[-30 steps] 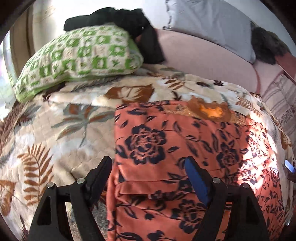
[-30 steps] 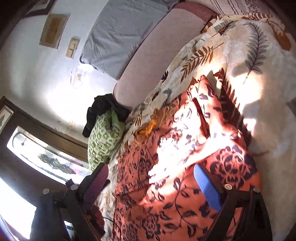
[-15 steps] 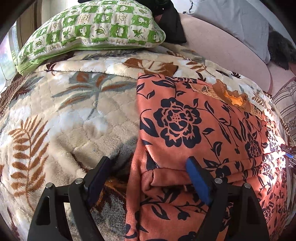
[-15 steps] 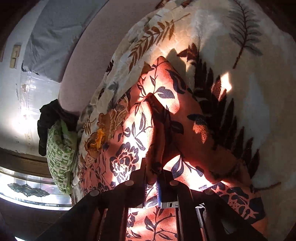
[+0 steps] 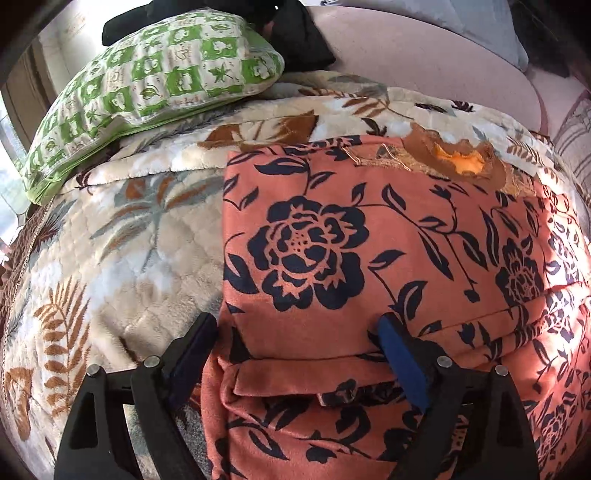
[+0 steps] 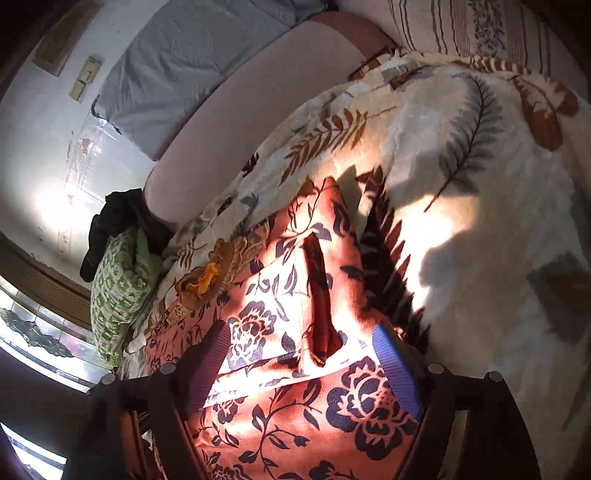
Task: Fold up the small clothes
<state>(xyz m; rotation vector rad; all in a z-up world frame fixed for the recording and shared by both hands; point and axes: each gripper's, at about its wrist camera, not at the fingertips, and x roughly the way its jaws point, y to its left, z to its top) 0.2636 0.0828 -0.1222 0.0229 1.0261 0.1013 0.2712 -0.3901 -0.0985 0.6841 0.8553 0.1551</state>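
Green checked pillow on leaf-print blanket; black cloth behind pillow.

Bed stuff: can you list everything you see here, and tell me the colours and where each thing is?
Orange floral garment with dark blue flowers: one, partly folded, on the blanket.
Cream plush blanket with brown and grey leaves: one, covers the bed.
Green-and-white checked pillow: one, far left corner.
Black cloth: one, bunched behind the pillow.
Pink padded headboard: one, far edge.
Grey pillow: one, against the wall.
Left gripper: black, jaws open over the garment's near edge.
Right gripper: black, jaws open over the garment.
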